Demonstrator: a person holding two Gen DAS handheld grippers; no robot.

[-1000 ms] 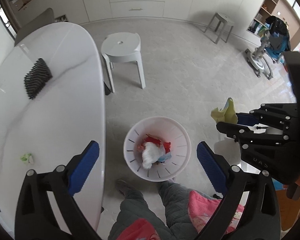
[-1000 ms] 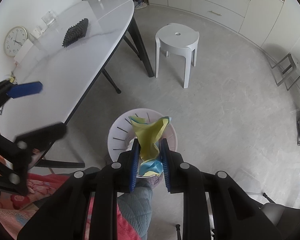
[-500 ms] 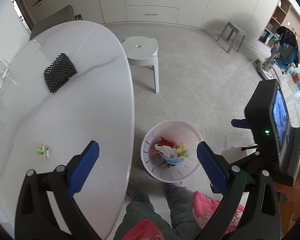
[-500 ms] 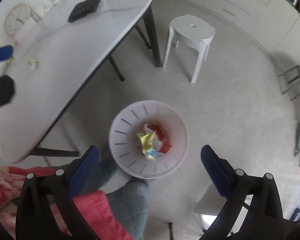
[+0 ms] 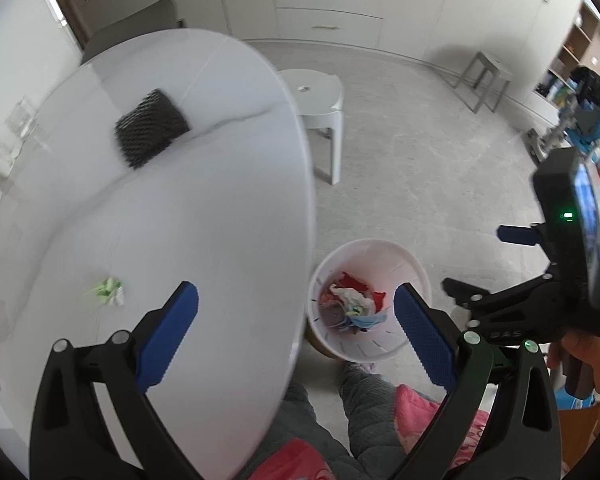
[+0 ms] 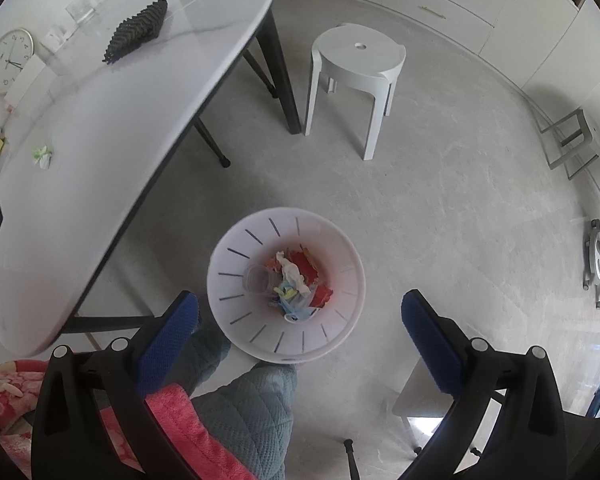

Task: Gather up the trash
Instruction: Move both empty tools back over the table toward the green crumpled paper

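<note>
A white slotted bin (image 6: 340,236) stands on the floor beside the table, with crumpled wrappers, tissue and the yellow-blue trash (image 6: 290,298) lying inside. My right gripper (image 6: 300,334) hangs open above the bin with nothing between its fingers. My left gripper (image 5: 296,334) is open and empty too, over the table's near edge, with the bin (image 5: 404,256) just to its right. A small green and white crumpled scrap (image 5: 106,290) lies on the white table (image 5: 160,200), left of the left gripper; the same scrap (image 6: 42,154) shows in the right wrist view.
A black spiky mat (image 5: 150,132) lies further back on the table. A white plastic stool (image 6: 356,72) stands beyond the bin, a metal stool (image 5: 484,78) near the cabinets. A person's quilted legs (image 6: 244,404) sit right beside the bin. A clock (image 6: 8,60) leans at the table's far edge.
My right gripper opened and the yellow-blue trash dropped into the bin. My left gripper swung left, from over the bin to over the table edge, bringing the green scrap closer.
</note>
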